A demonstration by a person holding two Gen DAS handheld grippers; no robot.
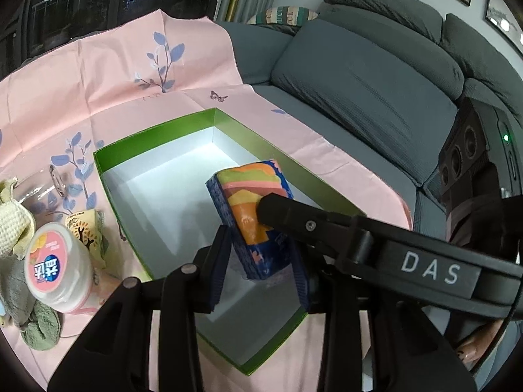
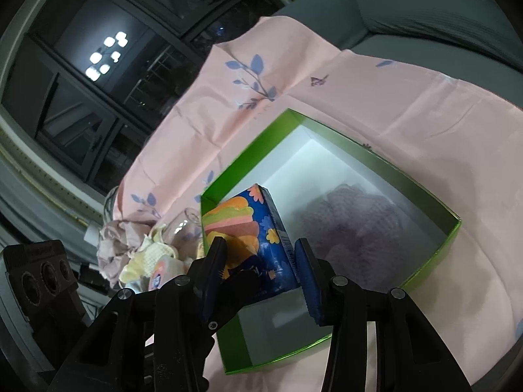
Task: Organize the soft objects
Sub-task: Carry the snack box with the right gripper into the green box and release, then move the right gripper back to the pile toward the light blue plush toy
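Note:
A blue tissue pack point(image 1: 253, 209) with orange, pink and green print is held tilted over the open green box point(image 1: 157, 130) with a white inside. My left gripper point(image 1: 261, 261) has both pads against the pack's near end. My right gripper point(image 2: 261, 268) also holds the same pack point(image 2: 248, 228) between its pads, and one of its black fingers point(image 1: 294, 215) crosses the pack in the left wrist view. A purple knitted cloth point(image 2: 353, 225) lies inside the green box point(image 2: 353, 145) in the right wrist view.
The box sits on a pink floral cloth point(image 1: 98, 75) over a grey sofa point(image 1: 376, 81). Left of the box are a white round tub point(image 1: 59, 268), a small yellow pack point(image 1: 86, 228), a cream knitted cloth point(image 1: 13, 225), a green cloth point(image 1: 39, 326) and a glass jar point(image 1: 49, 183).

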